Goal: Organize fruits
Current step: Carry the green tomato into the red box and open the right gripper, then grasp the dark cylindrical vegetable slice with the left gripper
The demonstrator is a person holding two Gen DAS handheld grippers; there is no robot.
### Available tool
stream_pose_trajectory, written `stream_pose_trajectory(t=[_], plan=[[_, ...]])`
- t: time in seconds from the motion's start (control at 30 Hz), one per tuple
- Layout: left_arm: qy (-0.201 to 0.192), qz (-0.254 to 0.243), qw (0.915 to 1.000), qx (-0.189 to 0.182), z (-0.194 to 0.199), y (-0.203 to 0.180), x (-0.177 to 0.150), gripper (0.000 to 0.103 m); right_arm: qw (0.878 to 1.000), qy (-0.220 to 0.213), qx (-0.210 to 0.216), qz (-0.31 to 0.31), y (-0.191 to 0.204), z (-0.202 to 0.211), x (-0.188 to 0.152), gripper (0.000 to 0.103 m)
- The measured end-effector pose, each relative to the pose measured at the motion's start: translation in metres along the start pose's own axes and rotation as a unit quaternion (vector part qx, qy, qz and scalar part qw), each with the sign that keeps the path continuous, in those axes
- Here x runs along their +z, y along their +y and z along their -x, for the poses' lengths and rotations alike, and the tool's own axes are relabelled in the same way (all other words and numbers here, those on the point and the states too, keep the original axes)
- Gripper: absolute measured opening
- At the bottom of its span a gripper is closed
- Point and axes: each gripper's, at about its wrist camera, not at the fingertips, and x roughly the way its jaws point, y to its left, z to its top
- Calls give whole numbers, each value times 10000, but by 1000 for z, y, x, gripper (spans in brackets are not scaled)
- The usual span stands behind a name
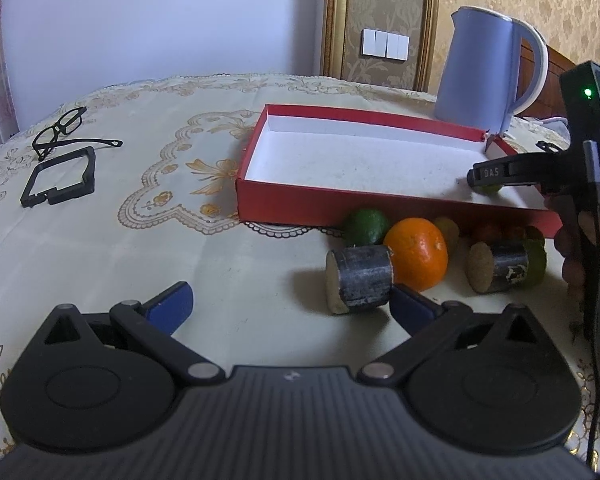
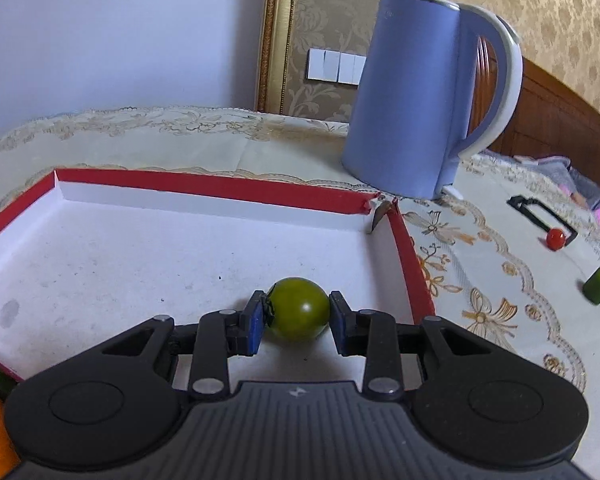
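Our right gripper [image 2: 298,322] clasps a green tomato [image 2: 299,309] low over the red box [image 2: 220,186], near its right wall. The left gripper [image 1: 290,306] gapes empty. Placing step; next, we judge, spread the jaws and withdraw.

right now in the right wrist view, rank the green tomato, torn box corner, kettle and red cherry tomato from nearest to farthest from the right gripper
1. green tomato, between the right gripper pads, over the box floor
2. torn box corner, ahead, slightly right
3. kettle and red cherry tomato: too close to call; kettle beyond the corner, cherry tomato far right
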Motion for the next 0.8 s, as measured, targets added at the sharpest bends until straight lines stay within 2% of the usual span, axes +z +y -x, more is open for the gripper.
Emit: stream_pose_trajectory(t=[0.07, 0.13, 0.2, 0.33, 0.5, 0.63, 0.8], plan=[[-13, -14, 10000, 18, 2, 0, -1, 103, 9999, -53, 122, -9, -3, 3, 0, 39], [-10, -43, 10000, 28, 3, -1, -2, 103, 9997, -205, 81, -71, -5, 13, 0, 57], [-15, -48, 10000, 33, 4, -1, -2, 103, 9992, -370, 76, -150, -9, 24, 0, 70], [-99, -73, 9999, 39, 10, 1, -4, 103, 9983, -579, 36, -91, -20, 53, -12, 71], [-259, -82, 9996, -22, 20, -1, -2, 103, 9982, -505, 3, -309, -44, 89, -41, 71], [-269, -204, 9994, -117, 20, -13, -1, 103, 9970, -649, -191, -385, -55, 115, -63, 71], [-181, -129, 9997, -71, 12, -22, 1, 103, 9971, -562, -465, -235, -57, 121, -78, 71]])
